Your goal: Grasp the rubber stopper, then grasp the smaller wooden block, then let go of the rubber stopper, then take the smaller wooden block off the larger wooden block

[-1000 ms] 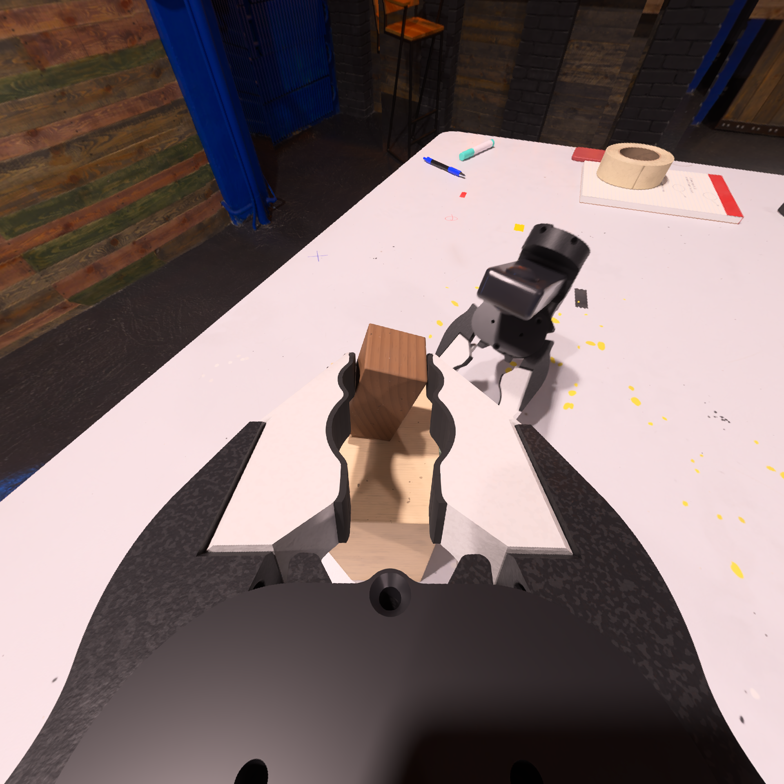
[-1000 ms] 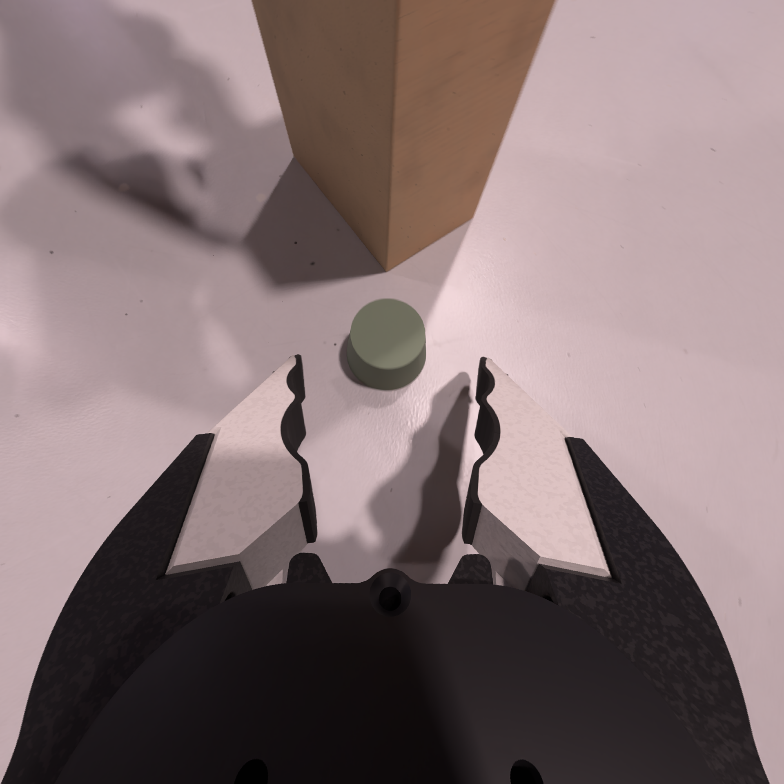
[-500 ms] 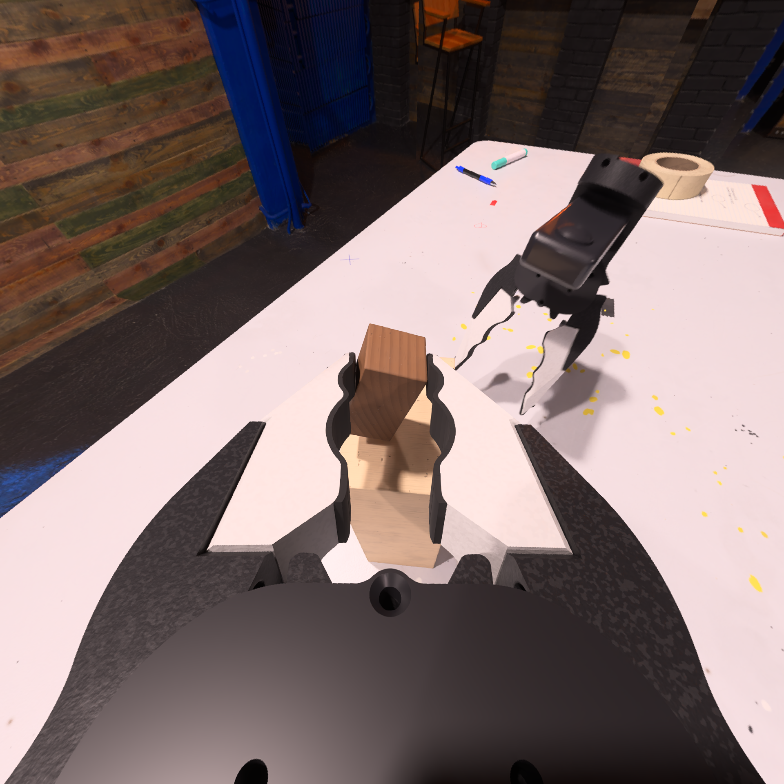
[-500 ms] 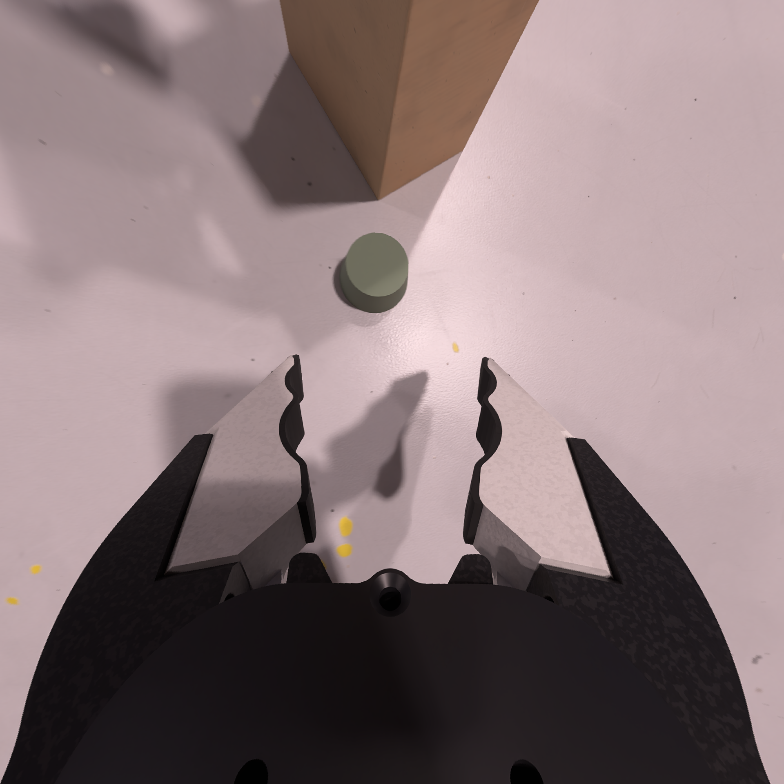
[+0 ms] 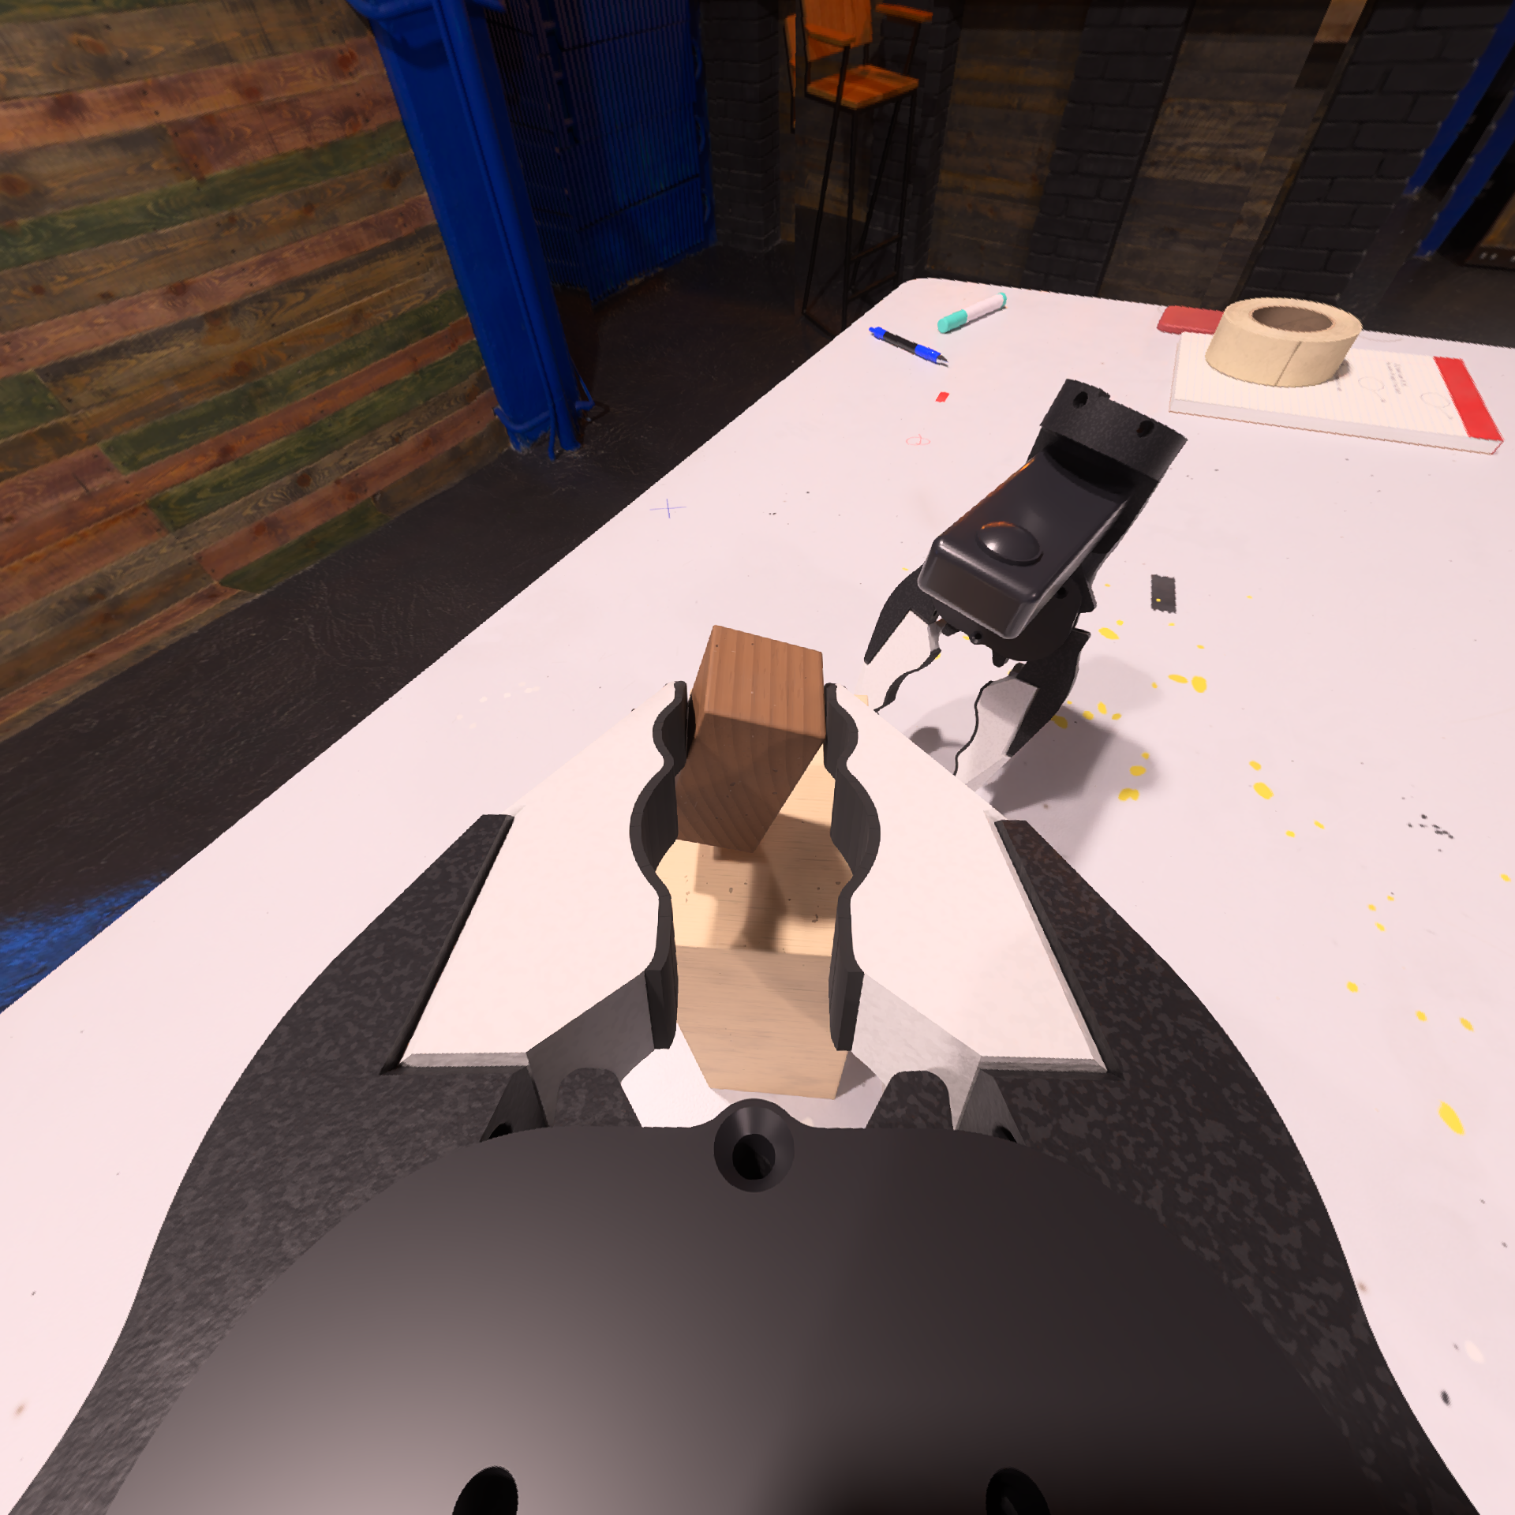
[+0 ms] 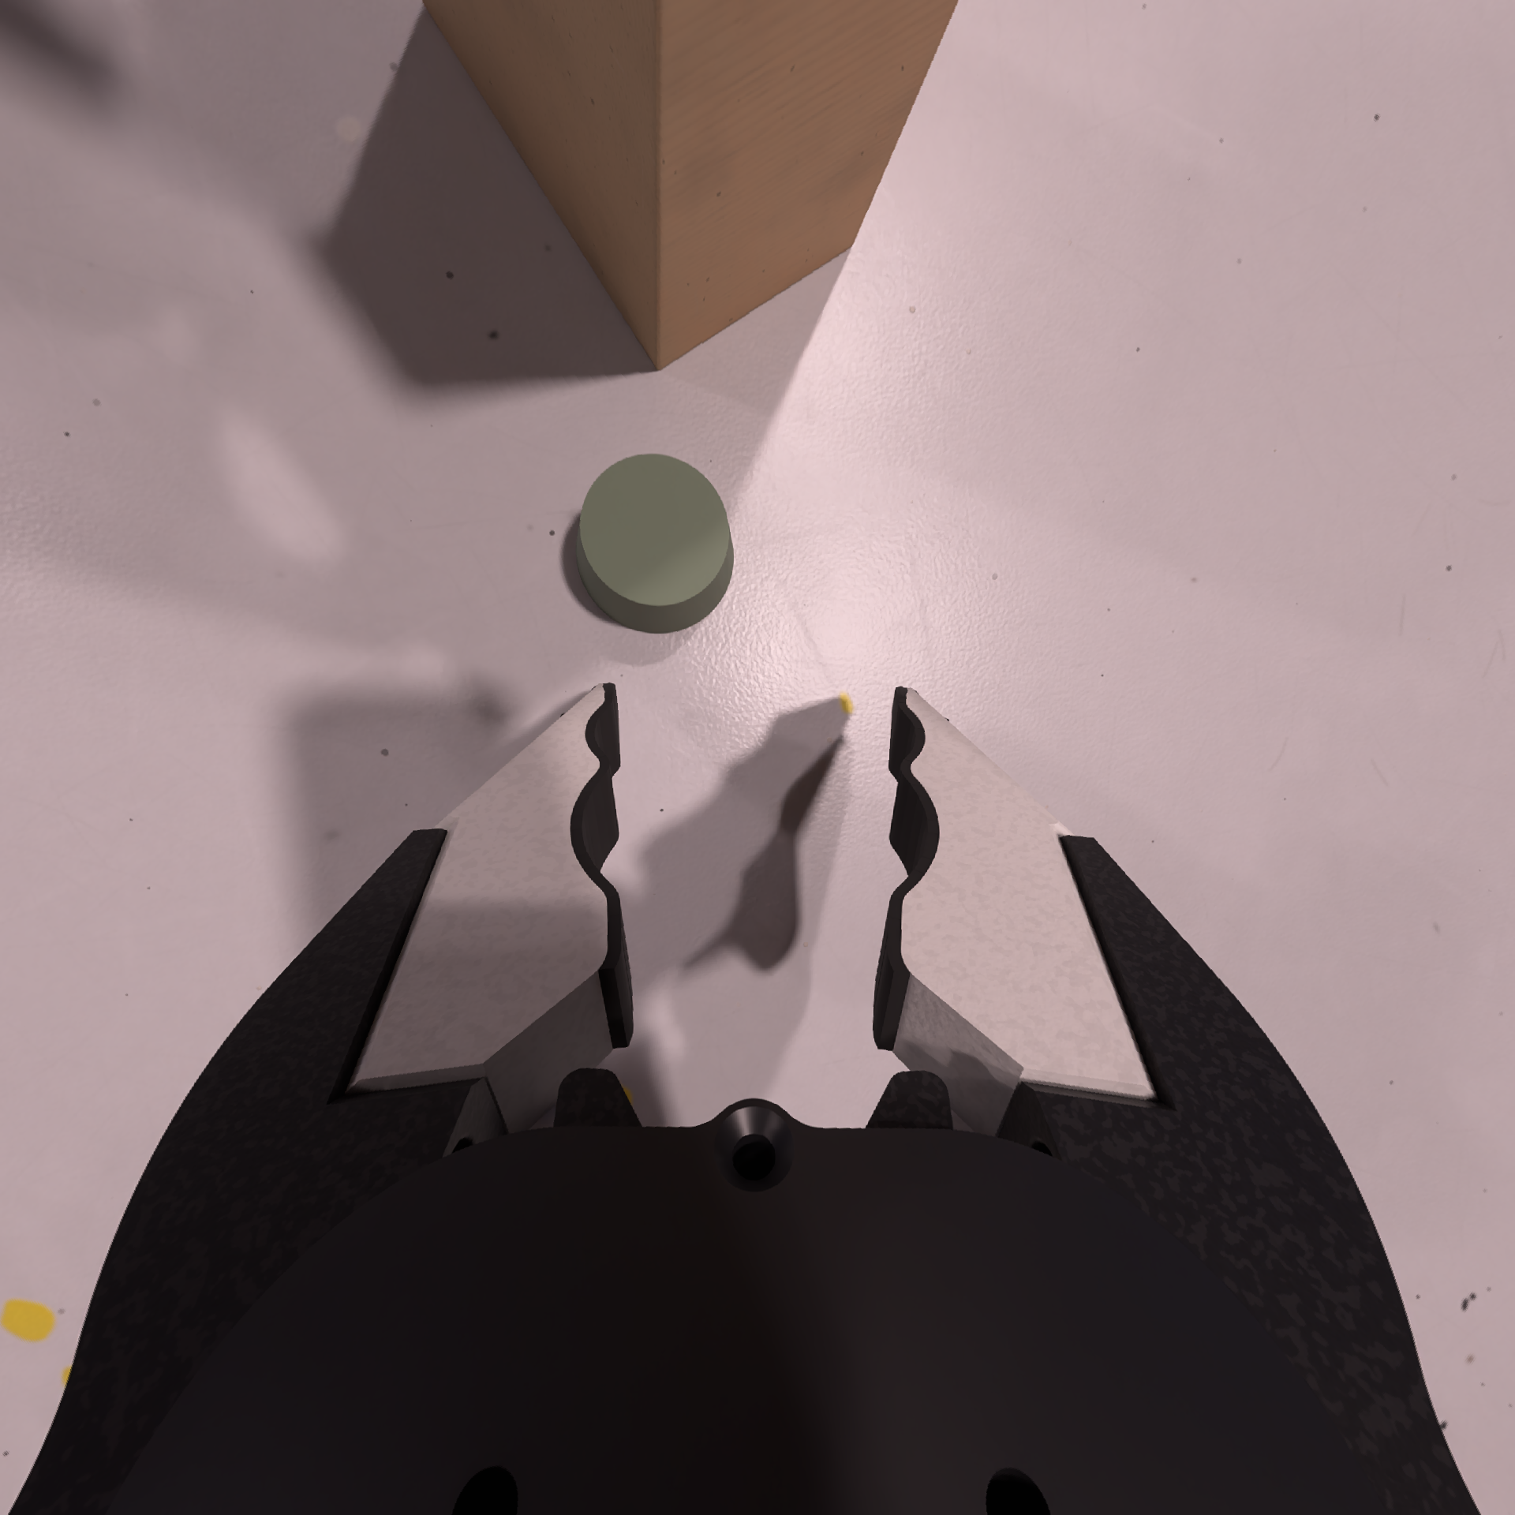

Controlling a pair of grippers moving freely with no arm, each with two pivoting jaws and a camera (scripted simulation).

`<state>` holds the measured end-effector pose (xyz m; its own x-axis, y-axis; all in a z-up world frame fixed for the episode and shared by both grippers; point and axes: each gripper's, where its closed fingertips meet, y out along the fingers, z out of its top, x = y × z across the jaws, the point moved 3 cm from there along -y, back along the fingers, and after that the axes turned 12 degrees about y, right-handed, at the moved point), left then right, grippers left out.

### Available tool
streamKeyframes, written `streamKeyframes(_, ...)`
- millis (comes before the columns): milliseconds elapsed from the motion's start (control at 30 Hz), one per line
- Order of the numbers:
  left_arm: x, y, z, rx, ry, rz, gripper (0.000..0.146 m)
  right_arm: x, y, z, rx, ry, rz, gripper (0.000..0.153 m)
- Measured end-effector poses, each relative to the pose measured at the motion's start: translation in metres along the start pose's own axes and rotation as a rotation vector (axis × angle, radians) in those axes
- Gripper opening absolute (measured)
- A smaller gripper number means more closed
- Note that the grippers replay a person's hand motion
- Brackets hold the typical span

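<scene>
Clamping the smaller wooden block between its fingers, the left hand-held gripper holds it raised, seemingly just clear of the larger wooden block, though contact is hard to judge. The right hand-held gripper hangs released, the rubber stopper free on the tabletop beside the larger block. Only finishing the removal seems left.

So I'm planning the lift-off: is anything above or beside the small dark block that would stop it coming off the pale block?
Nothing visible does. The left gripper is shut on the small block, over the larger block; the right gripper is off to one side, open.
</scene>
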<state>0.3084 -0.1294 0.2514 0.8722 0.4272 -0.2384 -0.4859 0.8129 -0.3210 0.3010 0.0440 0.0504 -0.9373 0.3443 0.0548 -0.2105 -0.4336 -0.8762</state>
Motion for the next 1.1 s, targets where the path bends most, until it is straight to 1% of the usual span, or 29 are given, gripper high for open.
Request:
streamKeyframes(100,0.001,0.001,0.000,-0.006,0.003,-0.002,0.033,0.000,0.000,0.002,0.010,0.007,-0.010,0.068)
streamKeyframes(200,0.001,0.002,0.000,-0.006,0.003,-0.004,0.033,0.003,-0.002,0.000,0.034,0.040,-0.030,0.072)
streamKeyframes(333,0.002,0.002,-0.001,-0.008,0.003,-0.011,0.033,-0.001,-0.009,-0.004,0.117,0.093,-0.001,0.076)
streamKeyframes(500,0.002,0.001,0.001,0.002,0.004,-0.008,0.033,-0.010,-0.012,-0.012,0.259,0.119,0.050,0.086)
streamKeyframes(567,0.002,0.002,0.000,-0.001,0.004,-0.010,0.033,-0.012,-0.009,-0.014,0.274,0.098,0.050,0.092)
streamKeyframes(700,0.003,0.003,0.000,-0.008,0.009,-0.012,0.033,-0.017,-0.010,-0.016,0.266,-0.020,0.050,0.101)
streamKeyframes(833,0.001,0.001,-0.001,-0.005,0.000,-0.007,0.033,-0.013,-0.021,-0.016,0.232,-0.098,0.097,0.114)
streamKeyframes(933,-0.001,0.000,-0.001,-0.002,-0.001,0.000,0.033,-0.008,-0.029,-0.017,0.206,-0.121,0.090,0.124)
streamKeyframes(1000,-0.002,-0.001,-0.001,0.000,-0.004,0.004,0.033,-0.008,-0.033,-0.016,0.228,-0.077,0.081,0.129)
streamKeyframes(1100,-0.003,-0.003,-0.001,0.007,-0.009,0.008,0.033,-0.015,-0.036,-0.016,0.302,0.055,0.039,0.133)
